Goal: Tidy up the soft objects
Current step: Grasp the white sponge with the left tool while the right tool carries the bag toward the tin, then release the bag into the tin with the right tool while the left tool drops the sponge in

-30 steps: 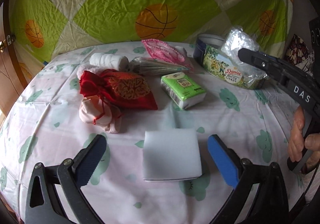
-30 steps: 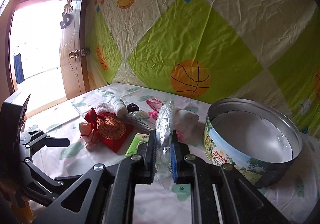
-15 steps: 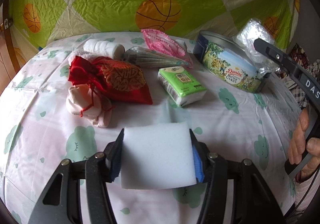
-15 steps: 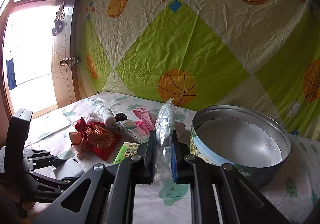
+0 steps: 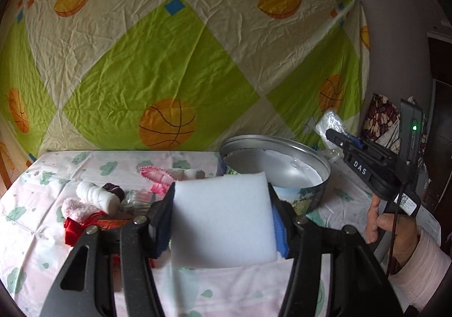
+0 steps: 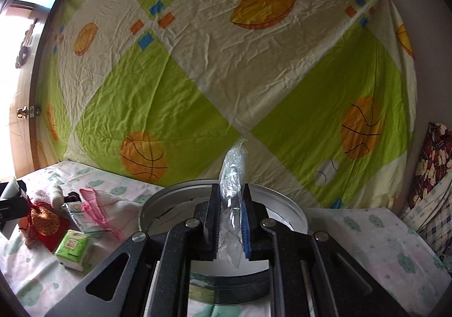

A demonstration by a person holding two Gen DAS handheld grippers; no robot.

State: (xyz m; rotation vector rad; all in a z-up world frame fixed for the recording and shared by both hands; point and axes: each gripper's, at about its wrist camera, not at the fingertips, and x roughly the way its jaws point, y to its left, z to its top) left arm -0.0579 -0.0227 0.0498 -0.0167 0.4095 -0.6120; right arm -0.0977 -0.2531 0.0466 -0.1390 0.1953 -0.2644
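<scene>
Your square white foam sponge (image 5: 223, 220) — plain; the hanging cotton sheet (image 5: 175, 62) — lime-and-cream diamonds with orange basketballs.

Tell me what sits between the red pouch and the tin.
In the right wrist view: a green tissue pack and pink-edged cloth lie between red pouch and tin.

Table w/ cloud-print cloth (image 5: 42, 235): round tin (image 5: 310, 189), red pouch (image 6: 46, 225), green tissue pack (image 6: 72, 246), pink cloth (image 6: 96, 204).

A white foam sponge (image 5: 223, 218) is held flat above the bed, clamped on both sides. A crumpled clear plastic bag (image 6: 233, 198) is pinched upright over the open round tin (image 5: 282, 167).
</scene>
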